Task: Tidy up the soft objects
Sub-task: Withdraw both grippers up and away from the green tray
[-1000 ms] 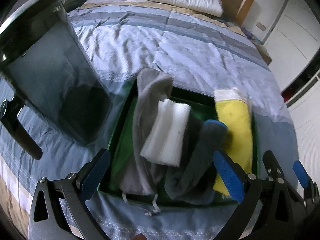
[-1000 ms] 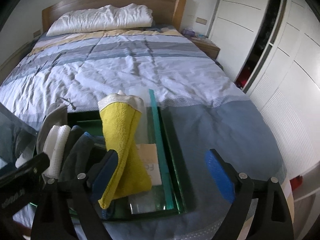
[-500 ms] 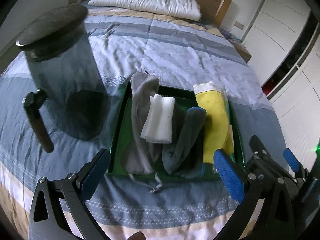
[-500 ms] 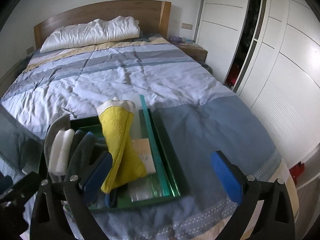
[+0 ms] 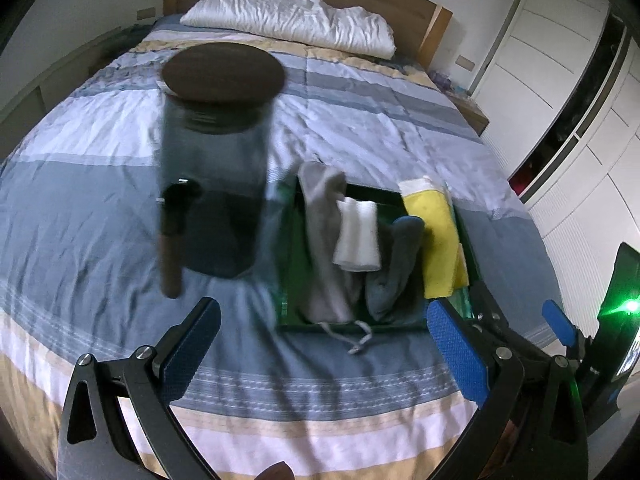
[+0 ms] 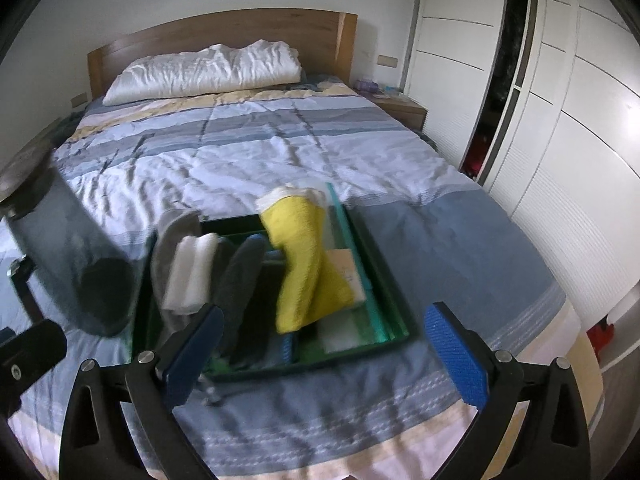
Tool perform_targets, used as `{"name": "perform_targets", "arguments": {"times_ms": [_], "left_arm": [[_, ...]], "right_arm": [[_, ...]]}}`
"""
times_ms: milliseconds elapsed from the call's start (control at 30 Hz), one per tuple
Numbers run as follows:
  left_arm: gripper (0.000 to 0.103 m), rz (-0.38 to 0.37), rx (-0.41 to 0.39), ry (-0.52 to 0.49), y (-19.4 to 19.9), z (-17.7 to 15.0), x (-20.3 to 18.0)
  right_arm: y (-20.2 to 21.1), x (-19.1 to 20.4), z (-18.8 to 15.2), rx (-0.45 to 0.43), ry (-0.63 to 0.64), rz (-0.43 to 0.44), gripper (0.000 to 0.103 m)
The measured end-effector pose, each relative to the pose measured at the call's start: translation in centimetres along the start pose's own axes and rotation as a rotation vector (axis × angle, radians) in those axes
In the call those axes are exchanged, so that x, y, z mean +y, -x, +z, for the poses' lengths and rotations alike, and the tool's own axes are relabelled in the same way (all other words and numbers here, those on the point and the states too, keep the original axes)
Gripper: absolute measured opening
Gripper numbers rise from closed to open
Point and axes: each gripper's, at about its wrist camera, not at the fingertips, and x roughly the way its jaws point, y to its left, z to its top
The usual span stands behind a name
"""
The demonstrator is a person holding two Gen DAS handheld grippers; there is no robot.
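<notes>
A green tray lies on the striped bed. In it lie a light grey pouch, a white folded cloth, a dark grey cloth and a yellow cloth. My left gripper is open and empty, above the bed's near end, short of the tray. My right gripper is open and empty, just short of the tray's near edge.
A tall dark translucent bin with a dark lid and a handle stands left of the tray. A white pillow lies at the wooden headboard. White wardrobe doors line the right side.
Both grippers have pulled back and up from the tray, so the tray and bin look smaller and farther. Both stay open and empty. The cloths have not moved.
</notes>
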Motion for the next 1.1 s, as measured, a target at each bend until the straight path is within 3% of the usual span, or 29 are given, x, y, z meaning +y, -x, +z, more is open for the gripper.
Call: {"name": "perform_targets", "arguments": {"times_ms": [333,700,1100], "left_arm": [[0.101,0.013,-0.022,-0.017,2.3,0.2,5.1],[0.101,0.043,-0.062,-0.101,4.3,0.5,10.6],[0.101,0.094,-0.071,-0.158,5.9,-0.6,12.6]], "right_arm": [[3.3,4.9,-1.6,-0.021,0.018,0.022,0.103],[8.0,10.0,-3.0,-0.039,0.015,0.046,0.103],[11.5,13.0,-4.6,-0.027,0.011,0.043,0.103]]}}
